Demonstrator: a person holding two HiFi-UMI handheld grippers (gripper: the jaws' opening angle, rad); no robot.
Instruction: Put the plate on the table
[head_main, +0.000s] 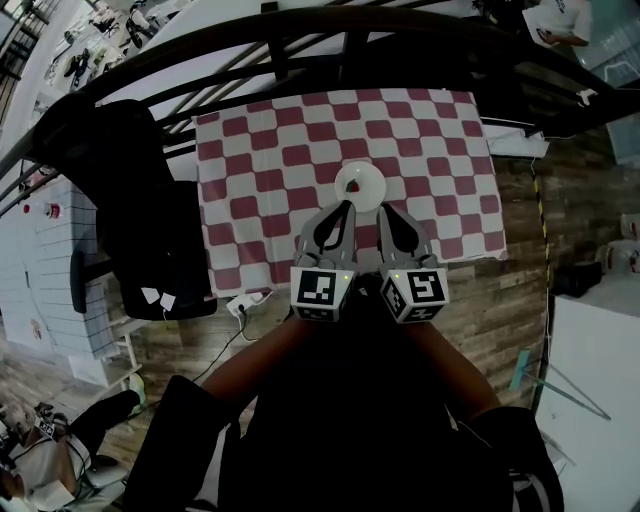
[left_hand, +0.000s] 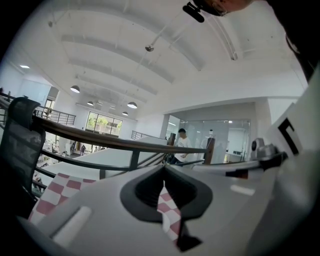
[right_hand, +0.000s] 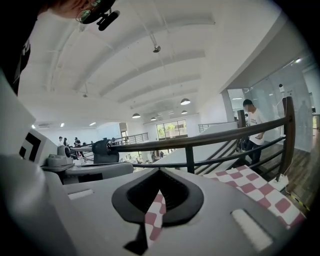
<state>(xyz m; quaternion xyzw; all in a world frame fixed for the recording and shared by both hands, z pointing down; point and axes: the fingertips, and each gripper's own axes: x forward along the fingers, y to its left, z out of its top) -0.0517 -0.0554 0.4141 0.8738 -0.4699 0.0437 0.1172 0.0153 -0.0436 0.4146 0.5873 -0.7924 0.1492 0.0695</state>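
A small white plate (head_main: 360, 185) lies on the red-and-white checked tablecloth (head_main: 270, 170), near the middle of the table's near half. My two grippers are side by side just on the near side of the plate, pointing at it. The left gripper (head_main: 347, 207) has its tips at the plate's near-left rim, and the right gripper (head_main: 386, 210) has its tips at the near-right rim. Both are shut with nothing between the jaws. In the left gripper view (left_hand: 163, 170) and the right gripper view (right_hand: 159, 172) only a sliver of cloth shows through the jaws. The plate is hidden there.
A black office chair (head_main: 140, 220) stands against the table's left side. A dark railing (head_main: 300, 50) runs behind the table. A white power strip (head_main: 245, 303) lies on the wooden floor by the near-left corner. A person (head_main: 50, 450) sits at lower left.
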